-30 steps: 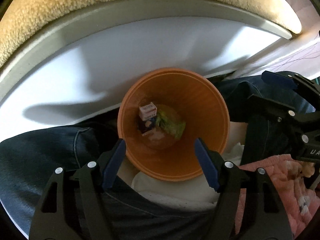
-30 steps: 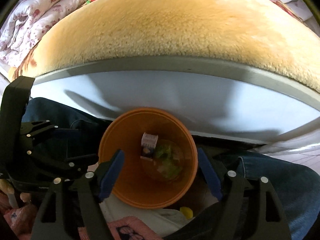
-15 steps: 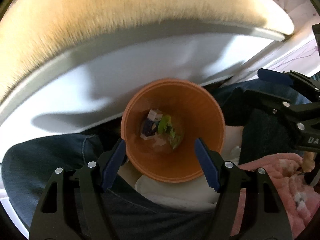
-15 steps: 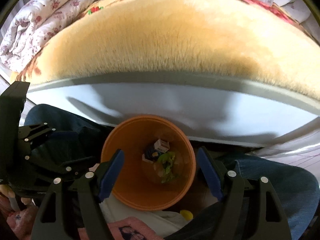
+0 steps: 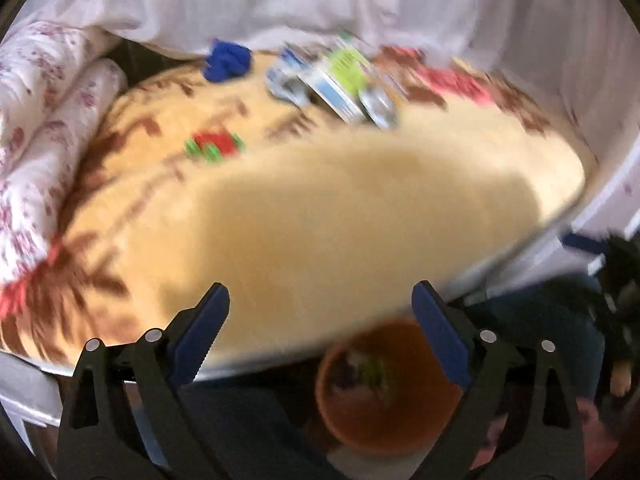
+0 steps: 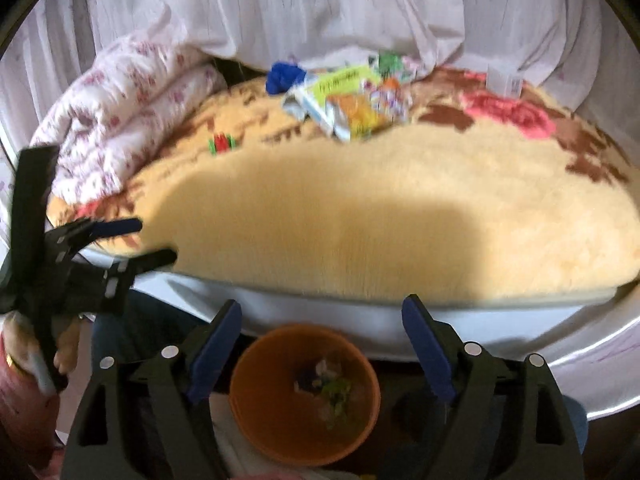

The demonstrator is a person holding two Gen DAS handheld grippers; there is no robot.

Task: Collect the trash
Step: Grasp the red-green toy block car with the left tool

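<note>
An orange bin (image 6: 304, 396) sits low in front of the bed, with small wrappers in its bottom; it also shows in the left wrist view (image 5: 384, 392). Trash lies at the far side of the yellow blanket: a pile of wrappers (image 6: 352, 108) (image 5: 340, 84), a blue crumpled piece (image 6: 284, 76) (image 5: 226, 60), and a small red and green piece (image 6: 222, 144) (image 5: 214, 144). My left gripper (image 5: 320, 308) is open and empty above the bed edge. My right gripper (image 6: 322, 320) is open and empty above the bin. The left gripper also shows in the right wrist view (image 6: 156, 242).
A yellow fleece blanket (image 6: 380, 208) with a flower pattern covers the bed. A folded floral quilt (image 6: 120, 112) lies at the left. White curtains (image 6: 320, 4) hang behind. My legs in jeans flank the bin.
Both grippers have tilted up from looking into the bin to looking across the bed. The trash on the blanket has come into view. Both stay open.
</note>
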